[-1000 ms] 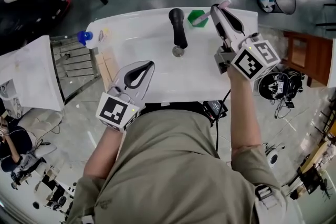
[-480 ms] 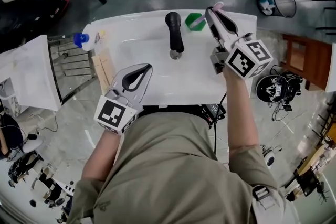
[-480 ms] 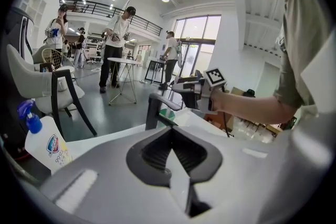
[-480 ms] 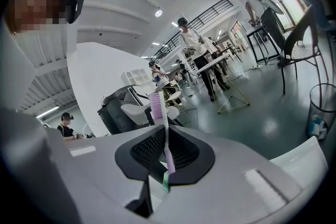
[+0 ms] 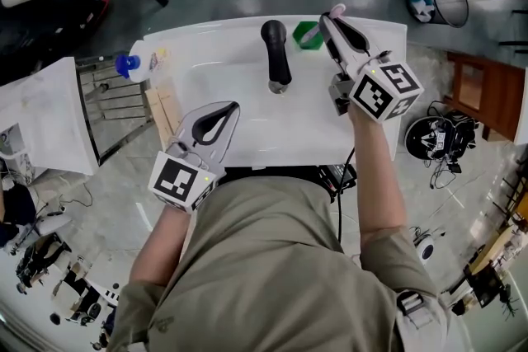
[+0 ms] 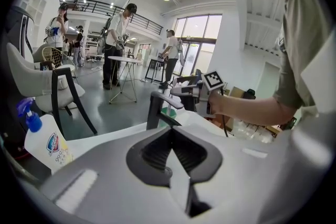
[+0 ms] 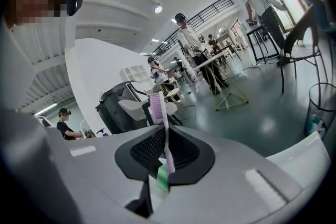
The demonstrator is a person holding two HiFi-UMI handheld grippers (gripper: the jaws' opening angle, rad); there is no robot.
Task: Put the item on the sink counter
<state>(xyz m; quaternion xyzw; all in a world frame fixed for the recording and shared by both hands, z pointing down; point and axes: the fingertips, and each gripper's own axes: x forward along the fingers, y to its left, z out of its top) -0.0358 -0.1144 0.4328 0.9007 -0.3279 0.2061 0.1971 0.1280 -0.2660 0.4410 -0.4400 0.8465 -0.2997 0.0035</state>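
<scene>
A pink and white toothbrush [image 7: 159,113] stands upright between the jaws of my right gripper [image 7: 164,150], which is shut on its handle. In the head view that right gripper [image 5: 329,21] hangs over the back right of the white sink counter [image 5: 375,33], its tip right beside a green cup [image 5: 307,35]. The toothbrush head [image 5: 337,10] pokes out past the tip. A black faucet [image 5: 275,53] stands mid-counter. My left gripper [image 5: 230,108] is shut and holds nothing, hovering over the basin's front left.
A spray bottle with a blue cap [image 5: 132,63] lies at the counter's left end, also in the left gripper view [image 6: 44,139]. A wire bin [image 5: 437,0] stands on the floor at far right. A metal rack [image 5: 107,103] sits left of the counter. People stand far behind.
My right gripper has shifted a little left with the toothbrush, closer to the green cup. The left gripper has hardly moved.
</scene>
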